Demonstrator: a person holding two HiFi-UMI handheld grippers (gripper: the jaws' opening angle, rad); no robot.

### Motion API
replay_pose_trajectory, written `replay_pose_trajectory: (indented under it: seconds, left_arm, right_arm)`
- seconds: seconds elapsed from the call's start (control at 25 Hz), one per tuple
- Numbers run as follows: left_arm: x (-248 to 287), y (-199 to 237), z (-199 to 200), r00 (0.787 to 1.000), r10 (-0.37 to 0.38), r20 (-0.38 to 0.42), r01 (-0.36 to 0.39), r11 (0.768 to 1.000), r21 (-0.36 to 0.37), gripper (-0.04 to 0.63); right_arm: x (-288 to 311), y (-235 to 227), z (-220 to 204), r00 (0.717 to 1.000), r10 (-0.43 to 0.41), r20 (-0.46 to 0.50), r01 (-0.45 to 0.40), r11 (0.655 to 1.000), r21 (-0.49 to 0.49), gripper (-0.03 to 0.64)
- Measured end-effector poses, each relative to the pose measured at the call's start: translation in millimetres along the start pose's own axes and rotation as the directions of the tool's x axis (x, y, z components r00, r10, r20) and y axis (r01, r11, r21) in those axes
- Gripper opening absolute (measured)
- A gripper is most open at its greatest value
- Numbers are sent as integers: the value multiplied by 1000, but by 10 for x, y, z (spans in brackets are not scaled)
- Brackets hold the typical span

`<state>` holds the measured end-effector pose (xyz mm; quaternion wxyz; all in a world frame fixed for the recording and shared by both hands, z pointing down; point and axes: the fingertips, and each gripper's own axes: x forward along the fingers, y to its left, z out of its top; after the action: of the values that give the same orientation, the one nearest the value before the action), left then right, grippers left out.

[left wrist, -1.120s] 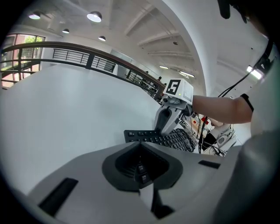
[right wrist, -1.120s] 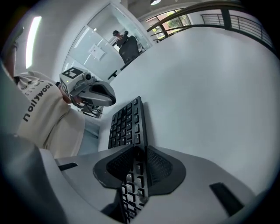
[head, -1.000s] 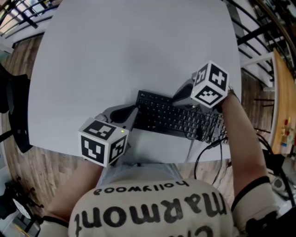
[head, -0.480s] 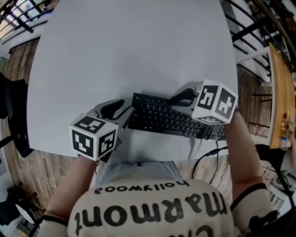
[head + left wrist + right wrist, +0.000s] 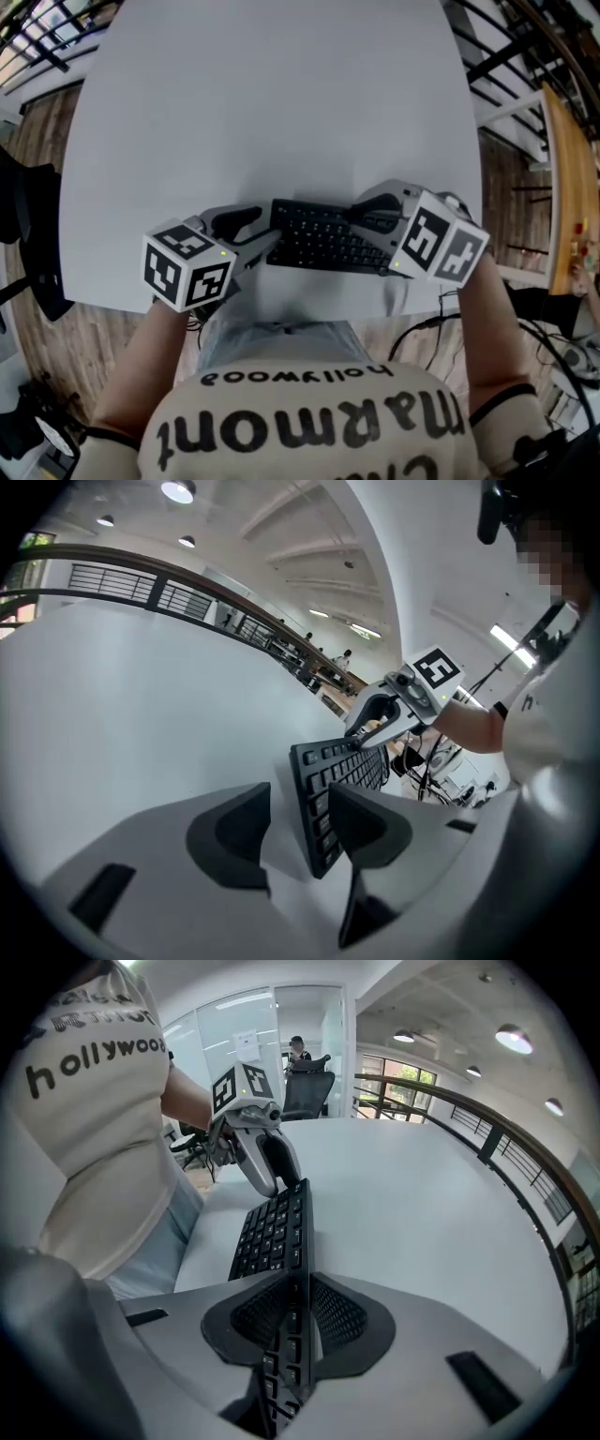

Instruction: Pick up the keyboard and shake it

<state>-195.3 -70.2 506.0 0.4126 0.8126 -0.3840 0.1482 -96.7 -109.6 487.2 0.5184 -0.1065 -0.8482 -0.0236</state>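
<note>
Opens the left gripper (image 5: 258,234) off the left end of the keyboard (image 5: 323,239), jaws now apart around it, and rolls the right gripper (image 5: 367,217), marker cube (image 5: 436,246) swung lower, bringing the keyboard from slanted to almost parallel with the table's (image 5: 281,112) near edge.

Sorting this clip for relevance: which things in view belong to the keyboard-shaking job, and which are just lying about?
In the job: keyboard; right gripper, clamped on one end; left gripper, whose jaws have just been opening, with the other end loose between them.
Just around: white table; office chair; railing.
</note>
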Motion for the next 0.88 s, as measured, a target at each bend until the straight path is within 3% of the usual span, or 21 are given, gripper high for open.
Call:
replay_pose_trajectory:
  seconds: [0.12,0.28,0.6,0.88]
  left_arm:
    - [16,-142,-86,997,-65,-48,67,996,52,195]
    - [69,-130,-164,995,-63,-75,69,994,90,195]
    - [260,-374,-217,968,-220,-119,230,970,78,202]
    - [356,-481,-256,949,-269,-163,287,953,95,207]
  right_arm:
    - [-38,34,17,1000,-21,-8,21,1000,-20,97]
    - [-34,109,57,999,-37,-15,37,999,-32,97]
    - [-62,177,56,997,-76,-12,75,996,-43,97]
    - [-97,189,138,995,-103,-19,101,992,-71,95]
